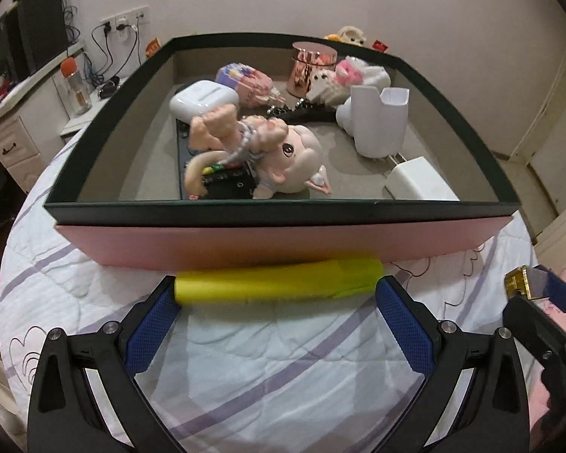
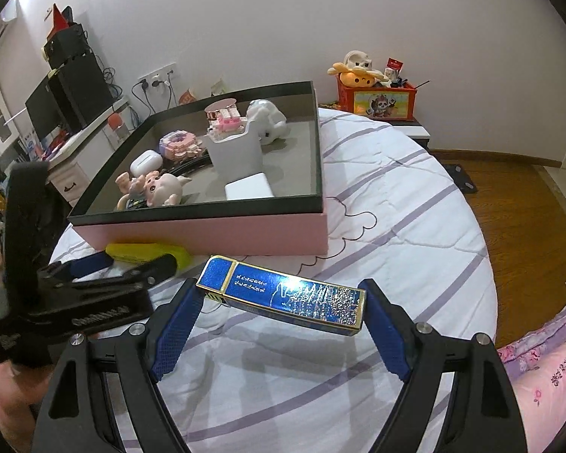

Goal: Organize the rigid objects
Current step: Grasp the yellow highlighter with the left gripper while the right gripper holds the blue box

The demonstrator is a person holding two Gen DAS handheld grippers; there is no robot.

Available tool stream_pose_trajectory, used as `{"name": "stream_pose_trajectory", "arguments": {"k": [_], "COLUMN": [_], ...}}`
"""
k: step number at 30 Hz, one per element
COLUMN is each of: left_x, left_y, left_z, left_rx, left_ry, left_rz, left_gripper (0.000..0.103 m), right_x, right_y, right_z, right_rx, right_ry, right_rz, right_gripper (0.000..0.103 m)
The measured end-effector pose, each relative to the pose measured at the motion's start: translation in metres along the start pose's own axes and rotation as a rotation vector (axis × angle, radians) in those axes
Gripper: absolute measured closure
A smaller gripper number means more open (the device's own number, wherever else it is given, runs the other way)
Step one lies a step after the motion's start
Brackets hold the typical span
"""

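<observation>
A stiff, light-looking yellow tube (image 1: 279, 281) is being held endwise between the left gripper (image 1: 277, 294) jaws just before the pink box (image 1: 275, 241) on the bed, while a glossy, probably slippery blue case (image 2: 283, 298) is being clamped lengthwise by the right gripper (image 2: 281, 302).

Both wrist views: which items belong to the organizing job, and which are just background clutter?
Job items:
- pink box holding sorted things
- yellow tube, in left gripper
- blue glitter case, in right gripper
- pig figurine, earbud case, white charger, already in the box

Background:
- plush toys on red crate
- black monitor
- orange-capped bottle
</observation>
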State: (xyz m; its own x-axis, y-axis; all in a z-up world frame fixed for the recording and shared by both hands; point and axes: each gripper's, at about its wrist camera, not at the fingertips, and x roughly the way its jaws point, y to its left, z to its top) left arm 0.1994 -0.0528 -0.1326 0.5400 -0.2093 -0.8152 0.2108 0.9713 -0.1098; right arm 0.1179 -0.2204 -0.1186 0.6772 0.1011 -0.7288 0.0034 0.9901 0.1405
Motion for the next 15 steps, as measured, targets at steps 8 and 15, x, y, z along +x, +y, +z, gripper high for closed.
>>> {"name": "stream_pose_trajectory", "arguments": {"k": [8,15], "left_x": [0.0035,0.0032], "left_y": [-0.0023,-0.0051], "left_z": [0.0016,-0.0054], "left_rx": [-0.011,-0.011], "left_ry": [-0.024,-0.049], "left_rz": [0.004,-0.004], "left_gripper": [0.0,0.0], "right_x": [0.0069,0.0095], "right_y": [-0.0026,0.0005], "right_z": [0.0001,0.0002], "right_rx": [0.008,0.015], "right_ry": [0.011,0.012], "right_rz": [0.019,0.04], "right_gripper": [0.019,0.019]}}
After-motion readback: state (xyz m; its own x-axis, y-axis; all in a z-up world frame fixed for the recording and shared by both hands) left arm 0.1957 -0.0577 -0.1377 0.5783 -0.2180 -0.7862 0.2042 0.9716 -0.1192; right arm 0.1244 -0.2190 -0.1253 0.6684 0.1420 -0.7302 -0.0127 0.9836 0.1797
